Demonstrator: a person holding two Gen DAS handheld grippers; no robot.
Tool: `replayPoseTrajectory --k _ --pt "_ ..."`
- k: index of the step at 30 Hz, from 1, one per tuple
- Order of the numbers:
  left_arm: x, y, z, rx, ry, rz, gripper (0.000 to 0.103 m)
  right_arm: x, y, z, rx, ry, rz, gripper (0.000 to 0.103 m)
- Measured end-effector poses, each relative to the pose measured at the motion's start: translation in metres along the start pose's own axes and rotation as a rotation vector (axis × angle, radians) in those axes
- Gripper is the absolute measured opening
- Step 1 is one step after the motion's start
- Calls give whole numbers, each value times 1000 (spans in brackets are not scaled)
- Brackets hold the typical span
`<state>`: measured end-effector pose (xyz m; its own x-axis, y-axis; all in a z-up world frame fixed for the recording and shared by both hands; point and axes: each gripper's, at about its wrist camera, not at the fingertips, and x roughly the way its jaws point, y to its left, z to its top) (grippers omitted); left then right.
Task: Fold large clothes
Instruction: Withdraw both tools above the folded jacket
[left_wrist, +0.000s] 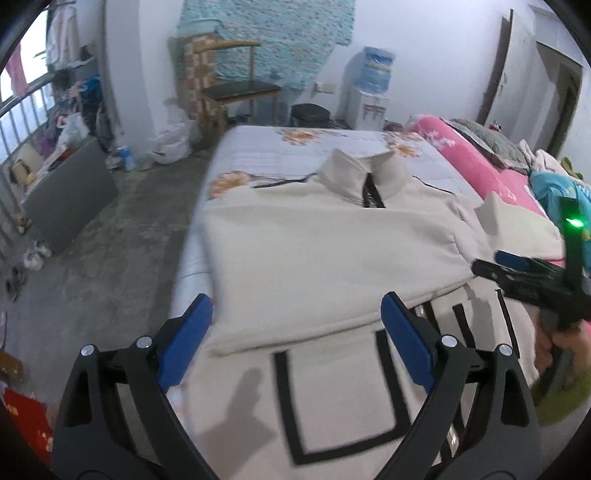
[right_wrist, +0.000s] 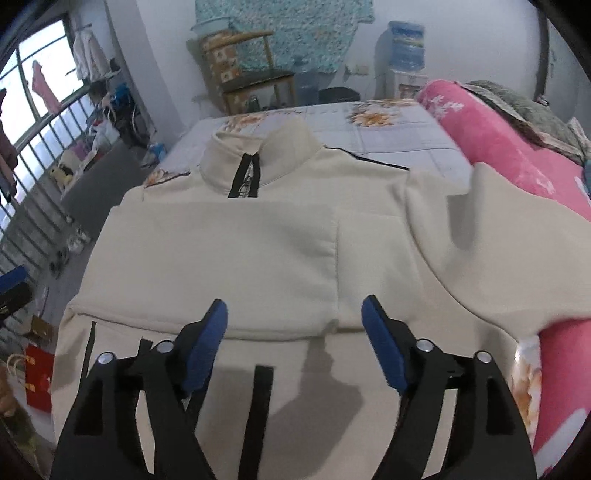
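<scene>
The left tool (left_wrist: 297, 317) hangs above the cream zip-neck jacket (left_wrist: 314, 254), its blue pads spread wide with nothing between them and nothing touched. The right tool (right_wrist: 293, 323) is likewise wide open and empty, poised over the folded-over sleeve (right_wrist: 229, 266) without contact. The jacket lies spread on the bed (left_wrist: 266, 147), collar (right_wrist: 258, 158) toward the far end, one sleeve folded across the chest and the other trailing toward the pink quilt (right_wrist: 495, 144).

Both tools (left_wrist: 297, 314) (right_wrist: 294, 317) apparently gape, empty.
</scene>
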<state>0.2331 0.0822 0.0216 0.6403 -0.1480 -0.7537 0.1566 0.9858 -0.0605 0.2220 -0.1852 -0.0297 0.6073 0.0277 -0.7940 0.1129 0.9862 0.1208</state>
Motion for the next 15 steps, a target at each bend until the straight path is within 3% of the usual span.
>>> replayPoseTrajectory --k 5,15 --pt "55 -29 10 39 39 43 89 -6 -10 -17 2 20 -51 84" --pt "128 -56 -2 -34 121 56 89 8 -19 -38 -30 68 -72 89"
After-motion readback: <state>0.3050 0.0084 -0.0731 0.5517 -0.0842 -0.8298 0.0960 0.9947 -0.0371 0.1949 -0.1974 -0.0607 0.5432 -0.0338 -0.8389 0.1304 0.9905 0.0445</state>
